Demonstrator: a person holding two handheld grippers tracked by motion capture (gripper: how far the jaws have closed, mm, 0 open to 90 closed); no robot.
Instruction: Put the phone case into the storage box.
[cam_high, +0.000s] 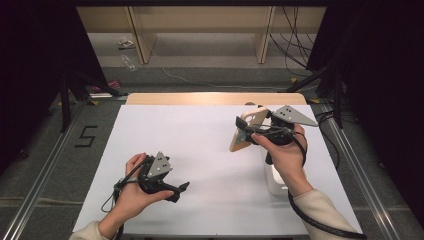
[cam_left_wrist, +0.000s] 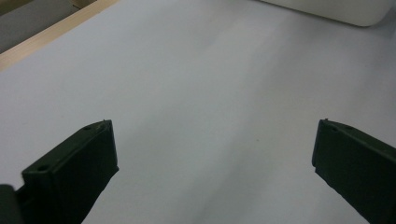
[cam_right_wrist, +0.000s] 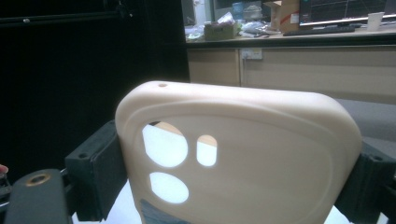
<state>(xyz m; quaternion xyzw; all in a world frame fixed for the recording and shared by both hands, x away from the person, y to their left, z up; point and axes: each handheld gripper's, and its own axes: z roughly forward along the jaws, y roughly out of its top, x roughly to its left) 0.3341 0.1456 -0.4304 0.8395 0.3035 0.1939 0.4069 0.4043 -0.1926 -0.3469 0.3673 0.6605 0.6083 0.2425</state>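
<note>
Forearms in pale sleeves come in at the near edge of the high view, each hand gripping a set of tongs above the white counter (cam_high: 210, 150). Left tongs (cam_high: 181, 190) hover low over the counter's near left part, spread wide with nothing between them. Right tongs (cam_high: 243, 131) sit toward the far right and pinch a beige phone case (cam_high: 247, 129), held up off the counter and tilted, its long side running up and away. Just beside the right wrist, nearer the person than the case, a white box (cam_high: 274, 181) stands on the counter, partly hidden by that hand. Beyond the counter's far edge lie grey floor, loose cables and wooden furniture legs; a "5" is marked on the floor to the counter's left.

From the left gripper view, the two black jaws stand far apart over bare white counter (cam_left_wrist: 201, 116), with the rounded white box (cam_left_wrist: 341, 10) at the far end and the counter's wooden edge showing at the upper left.

From the right gripper view, the phone case (cam_right_wrist: 261, 154) stands close up, its camera cut-outs to the left, with a black jaw pressed against each side. Behind the case a dark curtain hangs, and a cluttered desk with a monitor sits farther back.
</note>
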